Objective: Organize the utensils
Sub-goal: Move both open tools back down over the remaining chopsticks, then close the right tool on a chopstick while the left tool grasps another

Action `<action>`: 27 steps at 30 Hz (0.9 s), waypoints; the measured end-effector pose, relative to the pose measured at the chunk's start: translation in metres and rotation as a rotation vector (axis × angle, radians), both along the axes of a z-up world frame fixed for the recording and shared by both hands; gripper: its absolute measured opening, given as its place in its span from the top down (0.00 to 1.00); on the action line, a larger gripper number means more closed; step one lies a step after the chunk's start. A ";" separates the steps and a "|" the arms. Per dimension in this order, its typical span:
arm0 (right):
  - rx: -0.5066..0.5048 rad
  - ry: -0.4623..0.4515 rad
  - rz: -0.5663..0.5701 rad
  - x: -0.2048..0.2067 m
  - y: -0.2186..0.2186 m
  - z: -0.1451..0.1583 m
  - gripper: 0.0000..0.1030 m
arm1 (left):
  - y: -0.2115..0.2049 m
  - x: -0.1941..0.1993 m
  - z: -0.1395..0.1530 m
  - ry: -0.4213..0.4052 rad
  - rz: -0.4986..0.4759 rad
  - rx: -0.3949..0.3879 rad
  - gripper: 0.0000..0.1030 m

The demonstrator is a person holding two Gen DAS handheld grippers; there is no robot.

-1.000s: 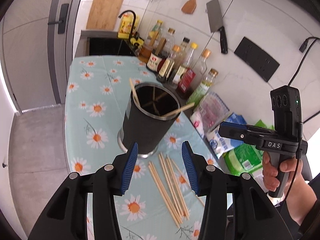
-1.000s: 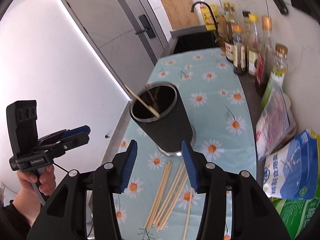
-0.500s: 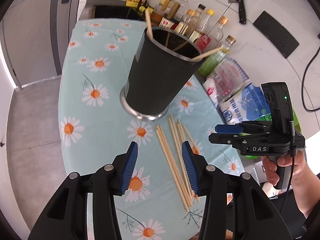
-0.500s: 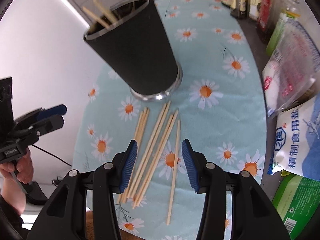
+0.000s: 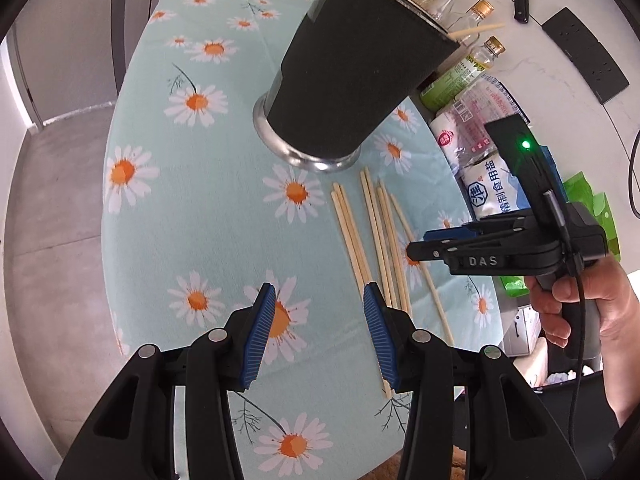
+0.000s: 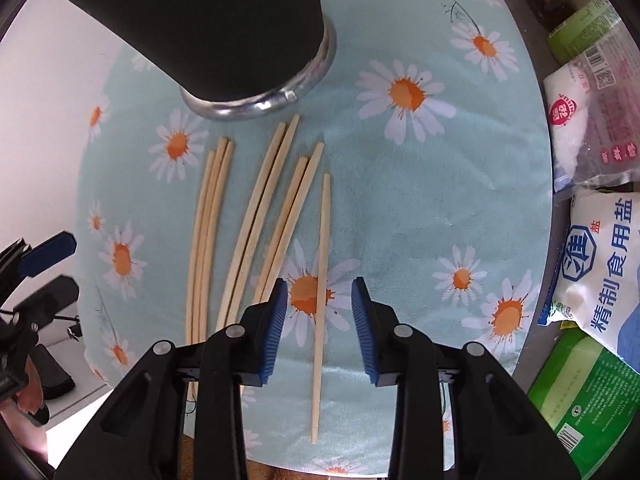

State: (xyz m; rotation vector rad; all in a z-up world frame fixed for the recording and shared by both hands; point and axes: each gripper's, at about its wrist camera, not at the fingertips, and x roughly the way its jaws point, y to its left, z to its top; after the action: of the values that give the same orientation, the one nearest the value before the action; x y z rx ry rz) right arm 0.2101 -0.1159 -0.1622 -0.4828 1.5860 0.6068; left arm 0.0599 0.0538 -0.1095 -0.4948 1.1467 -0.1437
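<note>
Chopsticks point(image 6: 322, 264) slim pale wood, holder point(image 5: 360, 76) matte black

Black gripper point(image 5: 316, 312) frames with ribbed blue pads point(image 5: 260, 336), silver screws, white "DAS" marking.

We note open tabletop point(image 6: 400, 208) right of the lone chopstick point(image 6: 322, 264), giving clear passage. The black holder point(image 6: 224, 28) blocks the far side, salt and food bags point(image 6: 600, 248) crowd the right edge, and bundled chopsticks point(image 6: 240, 216) lie left.
</note>
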 end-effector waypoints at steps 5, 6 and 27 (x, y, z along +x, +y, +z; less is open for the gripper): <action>-0.063 -0.021 0.006 -0.003 0.009 -0.004 0.73 | -0.001 -0.004 -0.008 0.022 0.000 -0.009 0.57; -0.078 -0.030 0.005 -0.005 0.013 -0.005 0.75 | -0.001 -0.004 -0.009 0.025 0.005 -0.010 0.57; 0.011 0.068 -0.095 0.020 0.013 -0.001 0.95 | -0.010 0.010 0.005 0.048 0.004 0.004 0.57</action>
State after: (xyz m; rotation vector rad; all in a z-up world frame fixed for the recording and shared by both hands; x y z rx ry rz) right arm 0.2306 -0.1026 -0.1634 -0.3800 1.6594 0.5639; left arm 0.0695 0.0437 -0.1049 -0.4994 1.1926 -0.1269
